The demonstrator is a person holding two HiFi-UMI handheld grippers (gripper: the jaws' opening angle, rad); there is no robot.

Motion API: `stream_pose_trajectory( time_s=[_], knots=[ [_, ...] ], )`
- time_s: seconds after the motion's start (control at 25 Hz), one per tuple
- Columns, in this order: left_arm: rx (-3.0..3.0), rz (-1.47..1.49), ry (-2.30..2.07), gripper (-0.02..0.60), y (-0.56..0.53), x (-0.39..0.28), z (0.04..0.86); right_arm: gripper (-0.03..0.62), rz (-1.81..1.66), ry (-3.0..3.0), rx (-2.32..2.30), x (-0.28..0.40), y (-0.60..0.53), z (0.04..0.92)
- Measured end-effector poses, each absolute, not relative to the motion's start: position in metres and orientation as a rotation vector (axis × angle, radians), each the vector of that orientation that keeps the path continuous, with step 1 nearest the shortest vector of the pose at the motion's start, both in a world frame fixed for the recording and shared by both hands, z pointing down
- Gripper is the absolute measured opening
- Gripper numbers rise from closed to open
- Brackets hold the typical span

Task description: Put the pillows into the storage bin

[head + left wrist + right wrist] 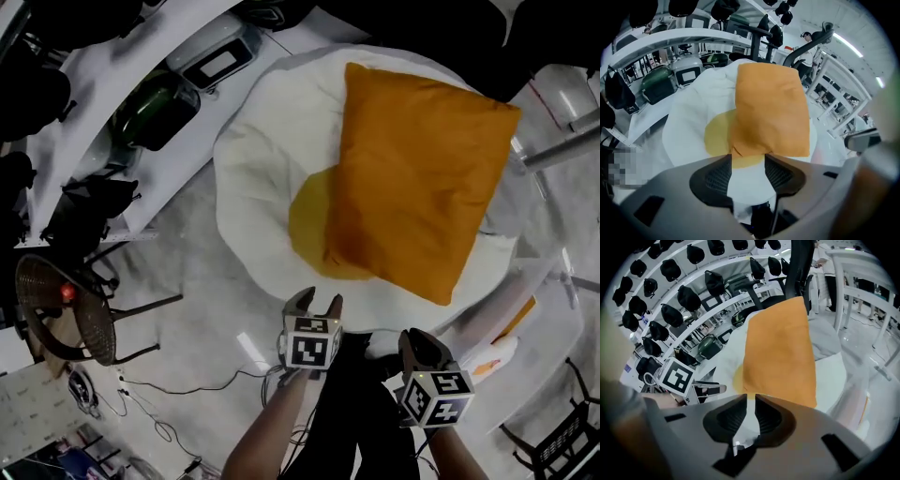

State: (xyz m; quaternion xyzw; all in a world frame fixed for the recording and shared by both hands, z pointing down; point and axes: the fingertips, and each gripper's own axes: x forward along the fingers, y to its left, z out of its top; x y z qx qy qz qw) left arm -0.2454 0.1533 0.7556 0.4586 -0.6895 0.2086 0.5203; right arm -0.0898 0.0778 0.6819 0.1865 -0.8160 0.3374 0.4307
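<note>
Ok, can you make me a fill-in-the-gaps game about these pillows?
The square orange fabric pillow lies on ____ of the round white fabric pillow. The white pillow shows a ____ circle in its middle. The left hand-held gripper has its jaws apart and holds ____.
Missing words: top; yellow; nothing.

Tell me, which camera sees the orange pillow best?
The head view: it looks down on the whole orange pillow, all four corners clear. Both gripper views see it from its near end, slanted and stretched.
</note>
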Motion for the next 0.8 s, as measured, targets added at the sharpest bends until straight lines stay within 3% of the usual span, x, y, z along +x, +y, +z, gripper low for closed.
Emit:
stream_pose_trajectory(
  time_s=[0.8],
  knots=[
    [1.107,0.638,-1.571,0.247,0.151,-0.284,0.928,0.052,0.734,-2.024,0.306,-0.166,0.071,0.795]
  ],
)
